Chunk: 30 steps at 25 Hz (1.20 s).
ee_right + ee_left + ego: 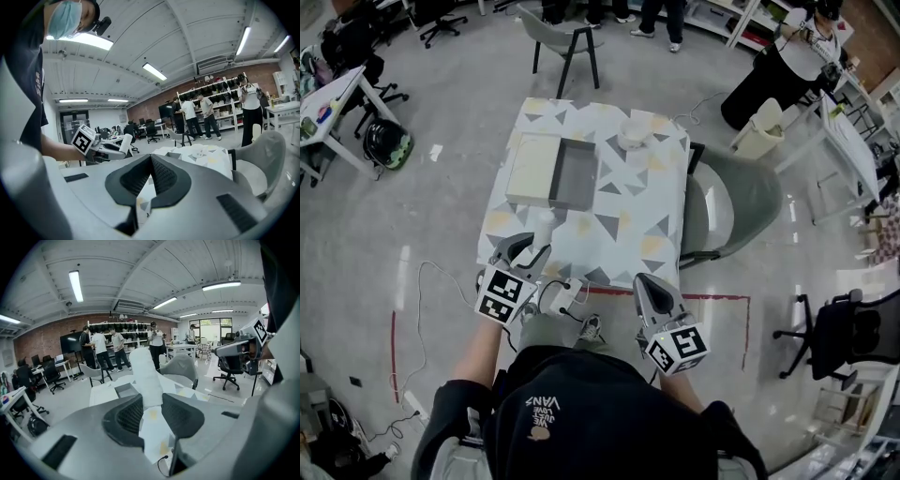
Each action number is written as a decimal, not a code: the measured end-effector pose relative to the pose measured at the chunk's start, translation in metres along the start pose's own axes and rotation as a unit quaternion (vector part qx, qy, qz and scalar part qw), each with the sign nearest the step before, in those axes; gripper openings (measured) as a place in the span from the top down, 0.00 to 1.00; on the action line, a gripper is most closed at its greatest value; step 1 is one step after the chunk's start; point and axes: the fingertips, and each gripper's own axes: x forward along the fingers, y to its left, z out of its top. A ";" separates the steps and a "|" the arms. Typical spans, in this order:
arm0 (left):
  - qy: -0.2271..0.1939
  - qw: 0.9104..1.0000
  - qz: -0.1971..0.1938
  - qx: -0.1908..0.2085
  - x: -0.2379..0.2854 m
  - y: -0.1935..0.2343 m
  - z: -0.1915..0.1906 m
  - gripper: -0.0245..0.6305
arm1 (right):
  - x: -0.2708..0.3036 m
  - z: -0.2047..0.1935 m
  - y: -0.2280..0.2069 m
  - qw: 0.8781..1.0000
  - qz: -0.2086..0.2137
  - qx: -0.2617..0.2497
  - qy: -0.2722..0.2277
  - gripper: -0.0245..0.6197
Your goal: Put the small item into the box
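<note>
Left gripper (528, 249) is closed on the small white cylinder (542, 225), which is gripped by its lower end only, most of its length projecting past the pads; right gripper (649, 283) is held with jaws together, nothing between them. The cylinder is held over the near edge of the table (628, 220); the open grey box (575, 176) lies at its 12 o'clock, well apart. Risks judged: the cylinder may be pivoted or slipped in so short a grip; the projecting end may be caught on the box wall; the cylinder may be released short.

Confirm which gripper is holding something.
The left gripper: its jaws clamp a white roll. The right gripper is shut on nothing.
</note>
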 end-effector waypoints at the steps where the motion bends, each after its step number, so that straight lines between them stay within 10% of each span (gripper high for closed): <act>1: 0.005 1.000 -0.003 -0.003 0.009 0.005 -0.003 0.77 | 0.003 -0.001 0.000 1.000 0.000 0.003 0.001 0.96; 20: 0.132 0.984 -0.120 -0.020 0.184 0.099 -0.031 0.77 | 0.087 0.016 0.006 0.992 -0.117 0.053 -0.003 0.96; 30: 0.223 0.967 -0.121 -0.025 0.266 0.107 -0.047 0.77 | 0.106 0.010 -0.006 0.986 -0.150 0.077 0.010 0.96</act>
